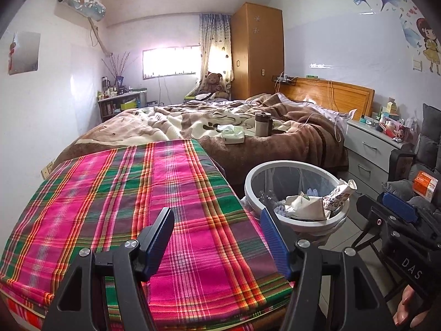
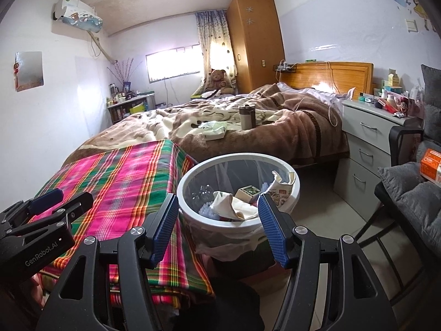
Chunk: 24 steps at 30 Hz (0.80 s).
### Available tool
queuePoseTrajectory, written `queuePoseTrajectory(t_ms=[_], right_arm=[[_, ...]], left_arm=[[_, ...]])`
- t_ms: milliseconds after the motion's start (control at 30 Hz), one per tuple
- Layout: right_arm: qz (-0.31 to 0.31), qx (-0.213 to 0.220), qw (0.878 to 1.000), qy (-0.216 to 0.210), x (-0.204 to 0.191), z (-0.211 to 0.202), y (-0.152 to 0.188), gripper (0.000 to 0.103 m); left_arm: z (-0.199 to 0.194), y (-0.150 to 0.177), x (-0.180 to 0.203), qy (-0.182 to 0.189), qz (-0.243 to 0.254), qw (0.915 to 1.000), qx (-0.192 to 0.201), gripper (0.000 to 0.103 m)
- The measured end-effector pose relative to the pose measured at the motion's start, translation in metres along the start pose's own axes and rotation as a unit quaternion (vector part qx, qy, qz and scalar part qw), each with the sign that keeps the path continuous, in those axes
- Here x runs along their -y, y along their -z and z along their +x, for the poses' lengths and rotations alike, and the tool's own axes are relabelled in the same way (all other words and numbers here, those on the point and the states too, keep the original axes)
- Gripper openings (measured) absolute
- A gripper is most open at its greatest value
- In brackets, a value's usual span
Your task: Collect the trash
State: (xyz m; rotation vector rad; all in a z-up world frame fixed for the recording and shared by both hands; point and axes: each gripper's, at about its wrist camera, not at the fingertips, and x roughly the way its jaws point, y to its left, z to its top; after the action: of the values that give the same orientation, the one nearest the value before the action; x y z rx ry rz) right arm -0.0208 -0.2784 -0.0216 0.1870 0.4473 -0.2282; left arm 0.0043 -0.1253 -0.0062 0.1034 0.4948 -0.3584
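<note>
1. Two grippers are in your hands, and nothing is held in either. The left gripper (image 1: 217, 241) hangs over the plaid cloth (image 1: 124, 193) with its fingers (image 1: 158, 237) spread apart on empty air.
2. Your right gripper (image 2: 217, 227) points at the trash bin (image 2: 193, 176), just right of the cloth; its fingers are spread too, framing the near rim without touching it.
3. Crumpled paper (image 2: 231, 205), a small carton (image 2: 248, 192) and a printed wrapper (image 2: 281, 190) already lie in the bin, heaped toward its near right side. The plastic liner bulging under the rim is probably there so the whole load lifts out at once.
4. Farther off, on the bed (image 2: 275, 138), a tissue pack (image 2: 213, 130) sits just left of a cup (image 2: 247, 117). It may be the next thing to collect, though you cannot be sure it is trash.
</note>
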Motion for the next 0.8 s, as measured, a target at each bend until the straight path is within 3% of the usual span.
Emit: queuePoseTrajectory(t_ms=[800], right_arm=[[0.002,0.003,1.0,0.005,-0.002,0.0002,-0.0008,0.062]], left_arm=[[-0.0007,0.0016,0.0017,0.001,-0.001,1.0,0.0,0.065]])
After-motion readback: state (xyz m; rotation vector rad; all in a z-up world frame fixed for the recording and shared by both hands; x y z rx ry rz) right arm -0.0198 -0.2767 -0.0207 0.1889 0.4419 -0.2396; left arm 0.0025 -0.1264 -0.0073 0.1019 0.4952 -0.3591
